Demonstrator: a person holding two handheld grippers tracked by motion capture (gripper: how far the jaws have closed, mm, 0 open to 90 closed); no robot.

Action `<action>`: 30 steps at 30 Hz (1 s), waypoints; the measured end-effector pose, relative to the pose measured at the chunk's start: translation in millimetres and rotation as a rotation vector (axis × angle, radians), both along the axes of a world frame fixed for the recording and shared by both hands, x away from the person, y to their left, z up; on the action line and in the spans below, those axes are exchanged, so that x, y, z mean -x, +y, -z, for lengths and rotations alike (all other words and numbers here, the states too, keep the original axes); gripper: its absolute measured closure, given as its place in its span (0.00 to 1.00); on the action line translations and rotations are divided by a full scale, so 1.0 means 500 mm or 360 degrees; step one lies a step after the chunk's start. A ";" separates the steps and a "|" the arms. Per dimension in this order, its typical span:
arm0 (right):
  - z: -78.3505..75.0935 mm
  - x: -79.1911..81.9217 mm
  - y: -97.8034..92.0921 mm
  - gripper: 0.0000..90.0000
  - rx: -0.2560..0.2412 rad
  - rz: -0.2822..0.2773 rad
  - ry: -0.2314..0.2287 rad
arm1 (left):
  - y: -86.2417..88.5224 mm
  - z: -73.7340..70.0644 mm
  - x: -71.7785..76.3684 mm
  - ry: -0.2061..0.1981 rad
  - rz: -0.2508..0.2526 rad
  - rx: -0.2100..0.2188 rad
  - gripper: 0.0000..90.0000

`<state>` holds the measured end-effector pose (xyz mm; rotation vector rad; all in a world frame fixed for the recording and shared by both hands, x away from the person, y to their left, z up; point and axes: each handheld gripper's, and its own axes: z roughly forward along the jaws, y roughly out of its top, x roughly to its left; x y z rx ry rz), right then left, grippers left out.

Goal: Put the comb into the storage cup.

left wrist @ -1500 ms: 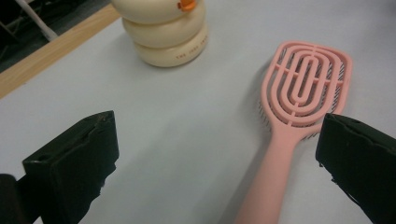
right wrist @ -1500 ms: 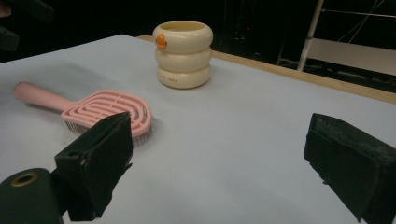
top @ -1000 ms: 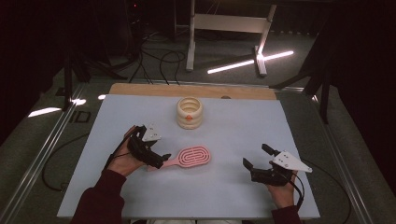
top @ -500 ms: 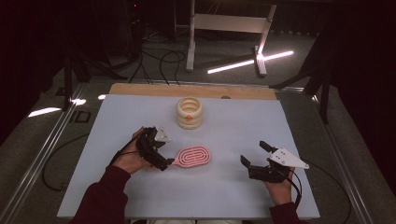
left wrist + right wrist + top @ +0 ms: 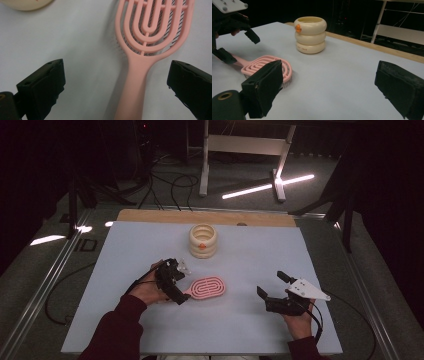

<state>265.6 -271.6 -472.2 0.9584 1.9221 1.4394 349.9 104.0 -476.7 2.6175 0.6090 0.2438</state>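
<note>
A pink vented hairbrush (image 5: 207,287) lies flat on the pale blue table top (image 5: 250,255), its handle pointing left. My left gripper (image 5: 180,284) is open with one jaw on each side of the handle (image 5: 132,87), and neither jaw touches it. In the left gripper view my left gripper (image 5: 116,67) is low over the table. My right gripper (image 5: 270,283) is open and holds nothing, to the right of the brush. The right gripper view looks past my right gripper (image 5: 329,70) at the hairbrush (image 5: 259,65) and my left gripper (image 5: 239,47).
A cream ringed cup (image 5: 203,240) with an orange mark stands upright behind the brush; the same cup (image 5: 310,35) is ahead in the right gripper view. A wooden strip (image 5: 210,216) runs along the table's far edge. Cables and a stand lie on the floor beyond.
My left gripper has moved right and slightly nearer, from beside the handle's end to straddling the handle. The brush has not moved. My right gripper has barely shifted.
</note>
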 end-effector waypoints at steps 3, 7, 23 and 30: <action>0.001 0.001 0.000 0.09 0.0007 -0.0001 0.0004 | -0.005 0.011 -0.003 0.0030 0.0009 -0.0031 0.03; 0.002 0.002 -0.001 0.09 0.0009 -0.0002 0.0013 | -0.011 0.018 -0.003 0.0062 0.0023 -0.0055 0.05; 0.007 0.002 -0.004 0.09 0.0007 0.0004 0.0020 | -0.028 0.043 -0.001 0.0151 0.0073 -0.0153 0.11; 0.008 0.002 -0.005 0.09 0.0003 0.0004 0.0022 | -0.032 0.045 0.002 0.0159 0.0080 -0.0189 0.17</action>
